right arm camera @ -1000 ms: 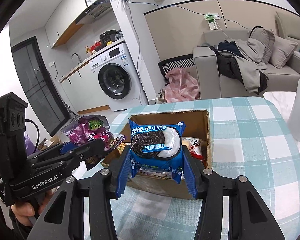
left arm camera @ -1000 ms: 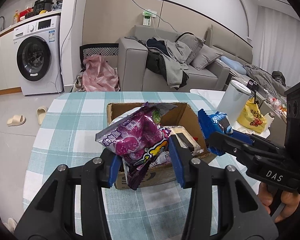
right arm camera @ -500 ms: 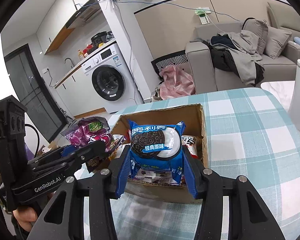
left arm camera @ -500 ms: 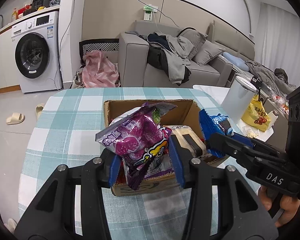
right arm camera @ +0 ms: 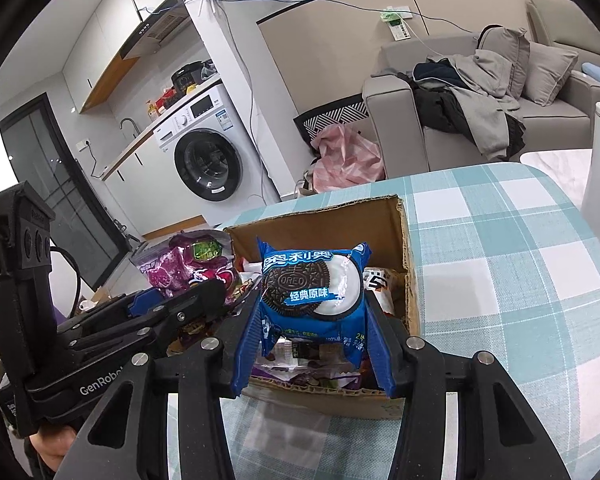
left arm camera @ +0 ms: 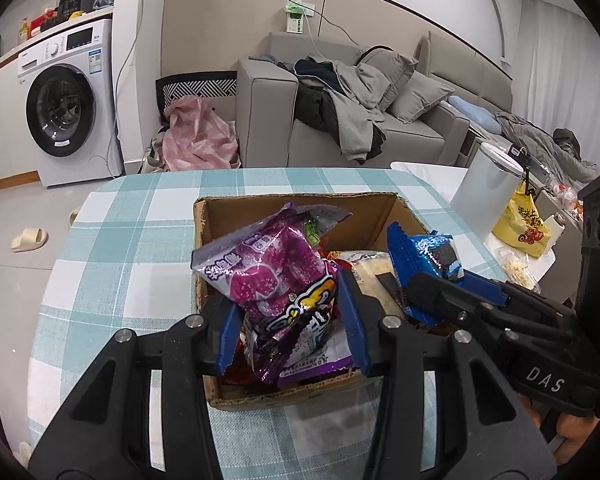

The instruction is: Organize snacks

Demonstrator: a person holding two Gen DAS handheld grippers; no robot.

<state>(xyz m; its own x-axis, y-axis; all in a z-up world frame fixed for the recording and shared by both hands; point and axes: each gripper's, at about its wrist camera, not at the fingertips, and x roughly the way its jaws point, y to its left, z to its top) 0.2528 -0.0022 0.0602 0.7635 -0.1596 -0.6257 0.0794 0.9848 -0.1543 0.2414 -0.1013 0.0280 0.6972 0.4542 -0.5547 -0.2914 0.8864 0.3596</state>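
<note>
Over the cardboard box (left arm camera: 260, 216) of snacks, the left gripper (left arm camera: 290, 330) pinches a purple candy bag (left arm camera: 268, 276) and the right gripper (right arm camera: 314, 344) a blue Oreo pack (right arm camera: 312, 284), both probably light, crinkly and slippery, with breakable biscuits, best held low across the body
</note>
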